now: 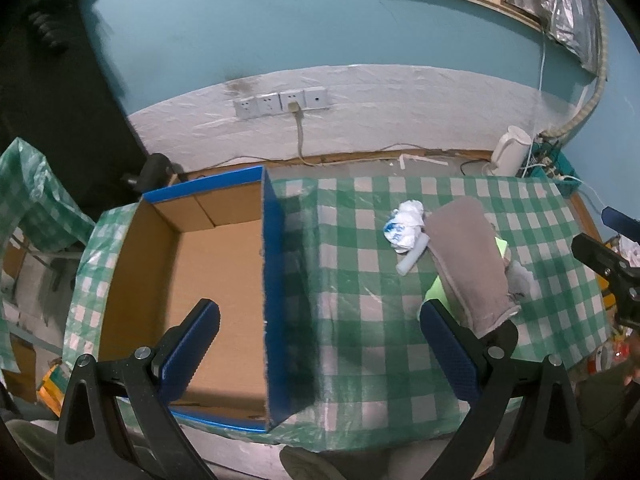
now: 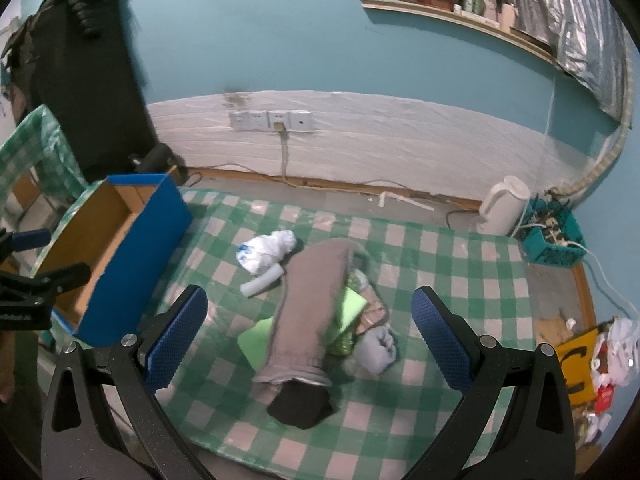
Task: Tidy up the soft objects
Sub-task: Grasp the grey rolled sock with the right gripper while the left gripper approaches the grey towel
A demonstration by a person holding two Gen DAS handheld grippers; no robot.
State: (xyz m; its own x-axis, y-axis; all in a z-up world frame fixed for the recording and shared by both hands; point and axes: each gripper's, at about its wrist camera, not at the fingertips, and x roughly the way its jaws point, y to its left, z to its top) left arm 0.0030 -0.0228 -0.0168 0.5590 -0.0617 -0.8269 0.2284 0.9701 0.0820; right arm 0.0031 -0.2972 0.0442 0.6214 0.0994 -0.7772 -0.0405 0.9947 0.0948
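A blue cardboard box (image 1: 276,304) (image 2: 132,256) with a bare brown inside stands at the table's left end. My left gripper (image 1: 320,356) is open, one finger over the box, the other past its wall. A pile of soft things lies mid-table: a long grey-brown cloth (image 2: 312,308) (image 1: 468,264) on top, green sponges (image 2: 352,304), a pale blue folded cloth (image 2: 378,346), a dark cloth (image 2: 300,404), a crumpled white bag (image 2: 266,254) (image 1: 404,224) and a white roll (image 2: 262,280). My right gripper (image 2: 310,344) hangs open above the pile, touching nothing.
A green-checked cloth (image 2: 440,280) covers the table. A white kettle (image 2: 504,204) and a teal basket of cables (image 2: 552,240) stand at the back right. Wall sockets (image 1: 280,102) sit behind. Clutter lies beyond the right edge.
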